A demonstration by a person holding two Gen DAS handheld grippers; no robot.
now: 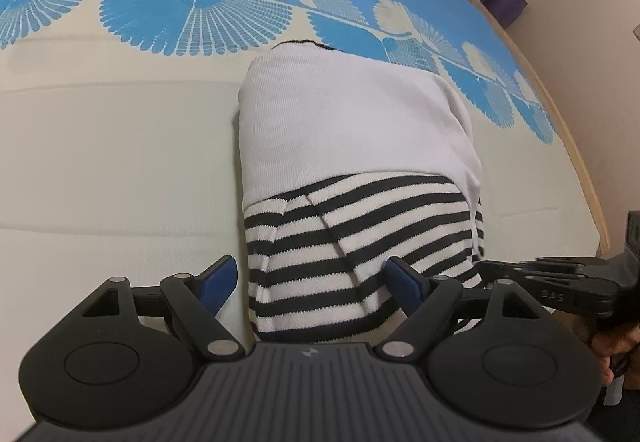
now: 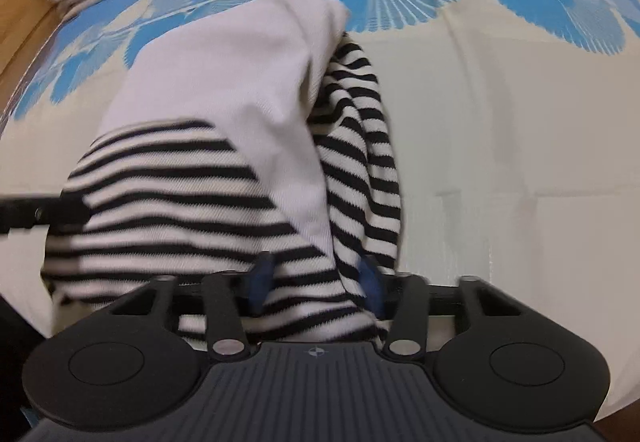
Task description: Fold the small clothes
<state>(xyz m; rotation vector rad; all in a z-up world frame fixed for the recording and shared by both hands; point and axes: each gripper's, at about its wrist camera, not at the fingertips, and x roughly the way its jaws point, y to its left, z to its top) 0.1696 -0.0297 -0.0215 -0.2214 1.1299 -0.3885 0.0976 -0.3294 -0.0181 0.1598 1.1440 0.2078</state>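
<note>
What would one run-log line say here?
garment: folded, on bed | left gripper: open, straddling hem | right gripper: open at hem

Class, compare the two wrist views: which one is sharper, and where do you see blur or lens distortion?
Left wrist view: sharp, the striped garment crisp, and the bed edge bowed by the fisheye. Right wrist view: motion-blurred, with smeared stripes and soft blue fingers.

Right gripper (image 2: 316,288) straddles the striped garment (image 2: 180,182) on the bedspread (image 2: 500,122).

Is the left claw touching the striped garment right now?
Touching. The left wrist view shows the left claw open, its right finger pressing into the striped garment; the left finger sits just off the edge.
</note>
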